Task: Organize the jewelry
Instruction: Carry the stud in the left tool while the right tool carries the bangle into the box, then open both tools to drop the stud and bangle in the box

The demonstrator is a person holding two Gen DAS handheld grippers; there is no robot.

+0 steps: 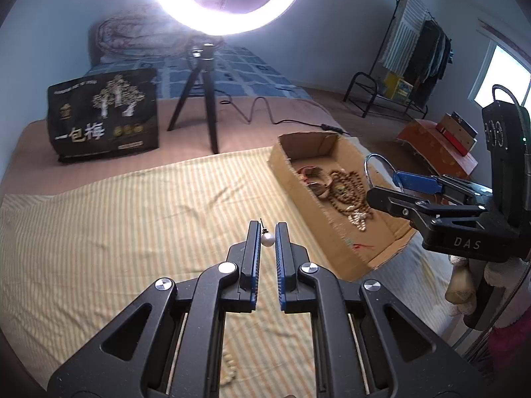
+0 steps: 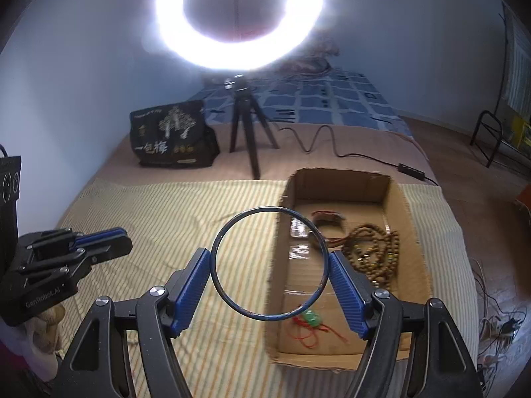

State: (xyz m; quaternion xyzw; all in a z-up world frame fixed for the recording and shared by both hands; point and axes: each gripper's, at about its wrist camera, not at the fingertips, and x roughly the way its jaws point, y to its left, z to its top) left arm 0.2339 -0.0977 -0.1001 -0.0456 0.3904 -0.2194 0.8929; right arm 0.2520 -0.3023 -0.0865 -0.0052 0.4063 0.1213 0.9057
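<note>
Two handheld grippers, both loaded, above a bed laid with a yellow striped cloth.

Item 1: left gripper. Its blue pads stand close together, pinching a pearl stud earring at the tips; the post juts up beside the left pad, and the pearl itself hangs clear in the narrow gap. In the right wrist view this gripper is seen side-on at the left edge, and the earring cannot be made out there.

Item 2: right gripper. The jaws are spread wide and braced on opposite sides of a thin dark-blue bangle, held over the near left wall of the box. From the left wrist view only an upper arc of the bangle shows above the blue pad.

Item 3: open cardboard box on the cloth, its near edge partly hidden by the right gripper's arms. Contents: brown bead strands in a heap, count unclear; a green charm on red cord, blurred; a dark reddish piece near the far end, not identifiable.

Item 4: ring light on a small tripod, its top cut off by the frame, glare washing out the centre.

Item 5: black printed bag beside the tripod.
</note>
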